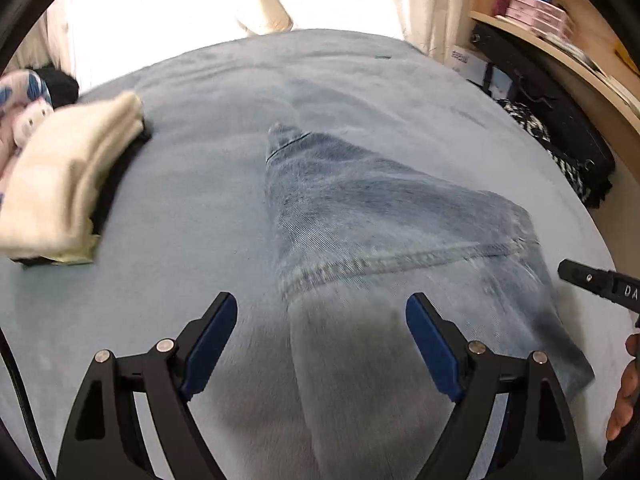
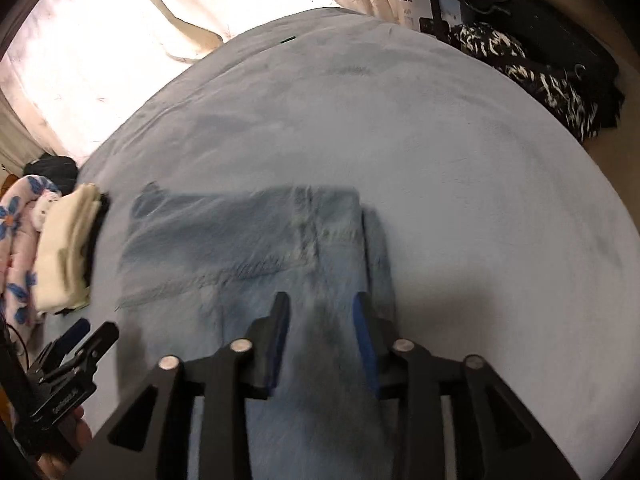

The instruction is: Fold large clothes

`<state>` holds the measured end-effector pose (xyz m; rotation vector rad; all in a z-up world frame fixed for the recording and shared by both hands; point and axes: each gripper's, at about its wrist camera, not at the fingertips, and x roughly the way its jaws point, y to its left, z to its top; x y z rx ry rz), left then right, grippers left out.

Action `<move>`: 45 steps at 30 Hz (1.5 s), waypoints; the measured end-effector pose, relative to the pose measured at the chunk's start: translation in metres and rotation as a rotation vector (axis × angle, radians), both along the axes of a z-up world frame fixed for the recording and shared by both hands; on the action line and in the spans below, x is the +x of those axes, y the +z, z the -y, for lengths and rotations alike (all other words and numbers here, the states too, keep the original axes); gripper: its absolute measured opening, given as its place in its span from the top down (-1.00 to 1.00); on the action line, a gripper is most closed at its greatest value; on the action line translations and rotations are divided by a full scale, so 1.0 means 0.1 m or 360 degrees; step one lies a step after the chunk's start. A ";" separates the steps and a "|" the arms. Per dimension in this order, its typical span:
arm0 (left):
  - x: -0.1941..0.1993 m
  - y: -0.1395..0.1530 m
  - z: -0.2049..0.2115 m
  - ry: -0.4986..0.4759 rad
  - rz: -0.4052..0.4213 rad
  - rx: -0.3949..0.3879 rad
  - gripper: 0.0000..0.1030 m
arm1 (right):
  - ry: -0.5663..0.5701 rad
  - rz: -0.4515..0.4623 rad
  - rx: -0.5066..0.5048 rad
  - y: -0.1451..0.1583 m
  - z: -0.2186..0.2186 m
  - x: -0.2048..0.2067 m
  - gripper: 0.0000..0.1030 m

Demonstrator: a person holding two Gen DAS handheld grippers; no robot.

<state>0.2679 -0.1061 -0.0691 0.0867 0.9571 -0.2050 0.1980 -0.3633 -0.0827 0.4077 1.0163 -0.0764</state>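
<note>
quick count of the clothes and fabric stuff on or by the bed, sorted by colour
Blue denim: 1, the jeans on the bed
Cream: 1, the folded garment
Black: 1, the dark item under the cream garment
Pink floral: 1, the fabric at the bed's left edge
Black and white: 1, the patterned cloth at the right
Total: 5

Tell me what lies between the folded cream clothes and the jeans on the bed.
Only bare blue bed cover lies between the cream clothes and the jeans; nothing else sits there. The left wrist view shows this best.
</note>
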 end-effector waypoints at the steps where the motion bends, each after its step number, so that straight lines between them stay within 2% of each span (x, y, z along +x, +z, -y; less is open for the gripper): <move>1: -0.08 0.06 0.01 -0.0007 0.0006 0.0005 -0.66 | 0.0014 0.0008 0.0006 0.03 -0.04 -0.13 0.21; 9: -0.79 0.28 0.02 -0.0074 -0.0035 0.0025 -0.66 | 0.0089 -0.0051 0.0078 0.06 -0.29 -0.79 0.18; 12: -0.96 0.33 0.00 -0.0087 -0.0047 -0.0019 -0.66 | 0.0138 -0.0055 0.0058 0.10 -0.38 -0.97 0.17; 15: -1.07 0.38 0.01 -0.0102 -0.0070 -0.0038 -0.66 | 0.0195 -0.0053 0.0031 0.13 -0.47 -1.10 -0.04; 20: -1.14 0.44 0.03 -0.0123 -0.0072 -0.0024 -0.66 | 0.0255 -0.0003 0.0019 0.29 -0.48 -1.23 -0.09; 24: -1.14 0.46 0.04 -0.0155 -0.0135 -0.0072 -0.66 | 0.0279 0.0029 0.0010 0.39 -0.45 -1.25 -0.13; 28: -1.15 0.48 0.10 -0.0199 -0.0173 -0.0046 -0.66 | 0.0327 0.0039 0.0025 0.43 -0.43 -1.24 -0.44; 33: -1.08 0.50 0.11 -0.0235 -0.0256 -0.0090 -0.66 | 0.0352 0.0079 -0.0011 0.53 -0.38 -1.21 -0.49; 35: -1.04 0.52 0.10 -0.0227 -0.0291 -0.0100 -0.66 | 0.0349 0.0108 -0.0034 0.60 -0.33 -1.20 -0.68; 42: -1.02 0.64 0.09 -0.0181 -0.0244 -0.0027 -0.66 | 0.0383 0.0205 -0.0072 0.81 -0.27 -1.22 -0.72; 43: -1.02 0.66 0.09 -0.0178 -0.0235 -0.0020 -0.66 | 0.0391 0.0217 -0.0090 0.83 -0.27 -1.22 -0.77; 45: -1.02 0.69 0.09 -0.0175 -0.0217 -0.0002 -0.66 | 0.0413 0.0252 -0.0132 0.87 -0.29 -1.23 -0.98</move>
